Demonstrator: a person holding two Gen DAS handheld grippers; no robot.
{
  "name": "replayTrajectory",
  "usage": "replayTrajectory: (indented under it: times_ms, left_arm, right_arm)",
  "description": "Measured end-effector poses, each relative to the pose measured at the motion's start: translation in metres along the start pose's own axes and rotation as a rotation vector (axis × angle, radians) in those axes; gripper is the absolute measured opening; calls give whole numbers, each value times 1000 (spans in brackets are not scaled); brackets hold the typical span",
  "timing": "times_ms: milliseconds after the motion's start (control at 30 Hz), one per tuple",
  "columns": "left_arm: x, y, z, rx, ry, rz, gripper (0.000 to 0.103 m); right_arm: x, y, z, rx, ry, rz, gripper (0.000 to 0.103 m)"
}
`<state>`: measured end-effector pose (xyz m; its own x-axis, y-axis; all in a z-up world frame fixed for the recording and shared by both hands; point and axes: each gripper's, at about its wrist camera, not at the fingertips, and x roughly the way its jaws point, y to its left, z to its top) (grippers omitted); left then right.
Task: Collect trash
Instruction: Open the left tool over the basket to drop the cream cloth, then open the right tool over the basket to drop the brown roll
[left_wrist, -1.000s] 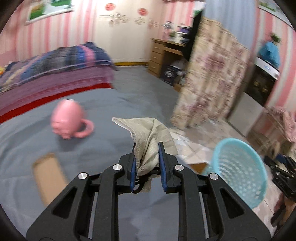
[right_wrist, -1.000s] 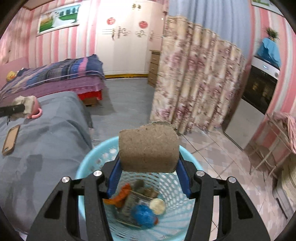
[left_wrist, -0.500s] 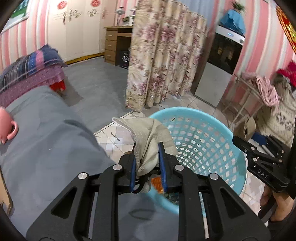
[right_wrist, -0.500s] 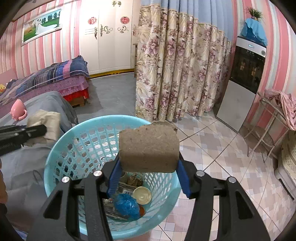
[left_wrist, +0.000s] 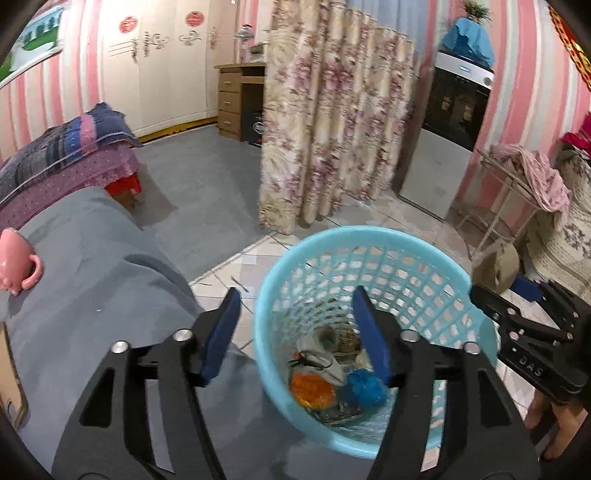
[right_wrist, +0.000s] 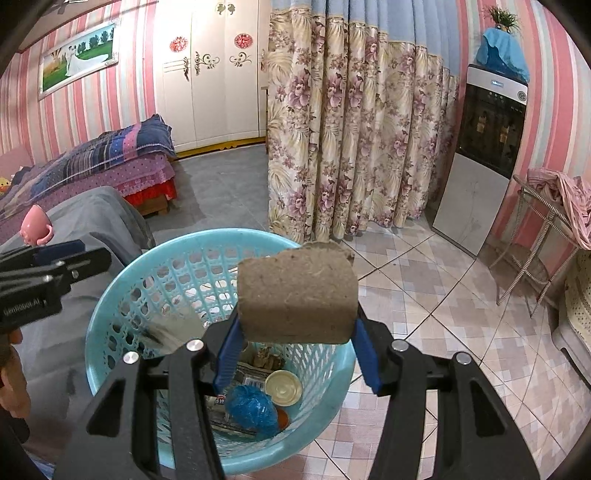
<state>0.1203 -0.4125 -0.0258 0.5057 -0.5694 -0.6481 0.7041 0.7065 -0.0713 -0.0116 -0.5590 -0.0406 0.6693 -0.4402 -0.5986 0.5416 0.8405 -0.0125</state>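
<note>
A light blue plastic basket (left_wrist: 458, 277) stands on the tiled floor beside the grey bed; it also shows in the right wrist view (right_wrist: 122, 280). Inside lie a crumpled beige cloth (left_wrist: 319, 363), an orange scrap (left_wrist: 308, 387), a blue wad (left_wrist: 364, 386) and a round lid (right_wrist: 283, 384). My left gripper (left_wrist: 295, 306) is open and empty above the basket's near rim. My right gripper (right_wrist: 295, 332) is shut on a brown cardboard piece (right_wrist: 297, 295) held over the basket. The right gripper also shows at the basket's right side in the left wrist view (left_wrist: 524, 317).
A grey bed (left_wrist: 92, 280) lies to the left with a pink mug (left_wrist: 16, 264) on it. A floral curtain (left_wrist: 332, 122) hangs behind the basket. A fridge (right_wrist: 484, 162) and a wire rack with clothes (right_wrist: 554, 206) stand to the right.
My left gripper opened and let go of the beige cloth, which now lies in the basket. The right gripper still holds the cardboard above the basket.
</note>
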Motion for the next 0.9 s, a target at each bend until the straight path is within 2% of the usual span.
replayTrajectory:
  times_ms: [67,167,333,533,667,733,900]
  left_arm:
    - [-5,7,1,-8,-31,55,82]
    - [-13,23,4,-33,-56,93,90]
    - [-22,42,9,-79,-68,89,94]
    - [-28,50,13,-71,-77,120,97]
    - [-36,58,16,-80,-74,90,97]
    - [-41,62,17,-85,-80,87,97]
    - [-54,72,20,-87,-90,75,97]
  right_arm:
    - [1,1,0,1,0,-1,54]
    - [2,2,-1,4,1,0,54]
    - [8,14,-2,-2,5,6,54]
    - [20,32,0,-8,8,17,54]
    - [29,43,1,-10,31,20,55]
    - [33,50,2,-22,41,2,74]
    - [30,60,6,-20,44,-6,90]
